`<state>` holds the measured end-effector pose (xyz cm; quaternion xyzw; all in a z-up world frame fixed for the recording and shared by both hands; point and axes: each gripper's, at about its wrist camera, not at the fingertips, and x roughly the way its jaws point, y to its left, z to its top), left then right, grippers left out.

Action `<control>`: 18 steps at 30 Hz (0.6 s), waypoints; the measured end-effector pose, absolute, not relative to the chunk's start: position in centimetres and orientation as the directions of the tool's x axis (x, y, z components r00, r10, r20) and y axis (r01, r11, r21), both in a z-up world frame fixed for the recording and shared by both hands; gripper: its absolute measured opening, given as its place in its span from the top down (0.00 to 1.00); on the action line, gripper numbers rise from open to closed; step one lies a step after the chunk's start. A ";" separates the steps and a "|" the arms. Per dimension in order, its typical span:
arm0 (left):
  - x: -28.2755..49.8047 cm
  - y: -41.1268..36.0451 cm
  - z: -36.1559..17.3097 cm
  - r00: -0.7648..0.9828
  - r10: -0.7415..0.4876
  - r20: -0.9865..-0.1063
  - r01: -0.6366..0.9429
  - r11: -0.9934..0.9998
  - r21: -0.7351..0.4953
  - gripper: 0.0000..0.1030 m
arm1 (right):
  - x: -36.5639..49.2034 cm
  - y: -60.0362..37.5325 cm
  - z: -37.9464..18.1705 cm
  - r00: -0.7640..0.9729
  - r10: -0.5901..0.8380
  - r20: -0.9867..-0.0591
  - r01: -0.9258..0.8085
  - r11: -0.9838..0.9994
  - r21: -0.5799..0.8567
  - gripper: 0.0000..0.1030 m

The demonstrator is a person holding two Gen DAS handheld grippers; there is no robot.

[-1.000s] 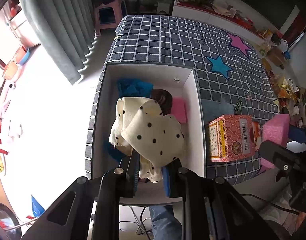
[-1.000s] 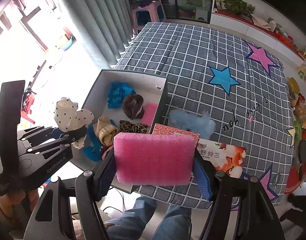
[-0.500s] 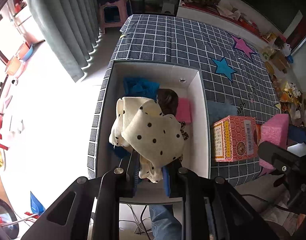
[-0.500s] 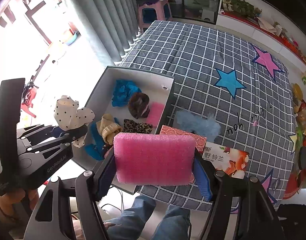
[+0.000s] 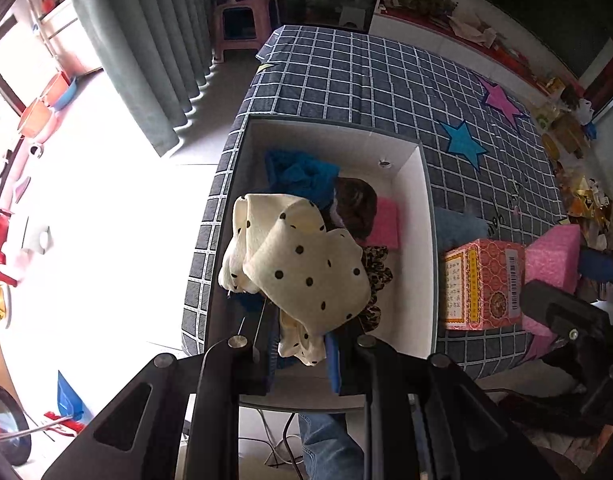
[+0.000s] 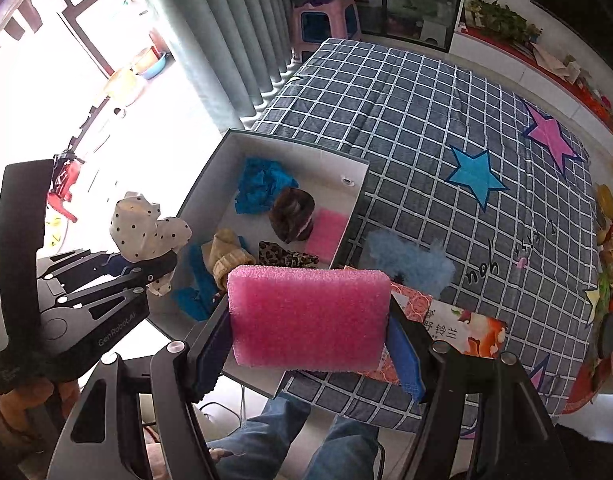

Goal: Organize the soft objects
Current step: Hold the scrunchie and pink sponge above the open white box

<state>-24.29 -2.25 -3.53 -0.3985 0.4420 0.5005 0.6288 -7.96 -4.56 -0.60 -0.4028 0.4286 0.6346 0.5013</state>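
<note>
My left gripper (image 5: 300,354) is shut on a cream polka-dot cloth (image 5: 302,268) and holds it above the near end of the white box (image 5: 424,216). It shows in the right wrist view too (image 6: 146,232). My right gripper (image 6: 310,354) is shut on a pink sponge (image 6: 308,316), held above the table's near edge, right of the box (image 6: 358,184). In the box lie a blue cloth (image 6: 262,184), a brown fuzzy item (image 6: 292,214), a pink sponge piece (image 6: 326,232), a leopard-print item (image 6: 288,258) and a beige sock (image 6: 228,258).
A red patterned carton (image 5: 482,284) lies right of the box on the checked tablecloth (image 6: 406,112). A light blue fluffy piece (image 6: 408,258) lies beside it. Grey curtains (image 6: 234,28) and a pink stool (image 6: 324,20) stand beyond. Clutter lines the right edge.
Both grippers have drifted slightly back and to the left relative to the box, each still holding its item. Nothing was let go.
</note>
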 end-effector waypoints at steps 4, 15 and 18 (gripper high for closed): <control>-24.5 -2.0 -3.7 0.099 0.283 -0.954 -0.984 0.169 -0.052 0.79 | -7.8 -3.8 -1.0 -0.184 0.284 -0.941 -0.980 -0.129 0.153 0.31; -23.6 -0.2 -6.2 0.046 0.242 -0.969 -0.988 0.157 -0.007 0.79 | -9.6 0.8 -2.6 -0.225 0.240 -0.944 -0.968 -0.167 0.188 0.31; -23.0 -0.4 -7.3 0.039 0.212 -0.977 -0.985 0.170 -0.002 0.79 | -10.0 2.0 -3.7 -0.227 0.215 -0.950 -0.967 -0.166 0.194 0.31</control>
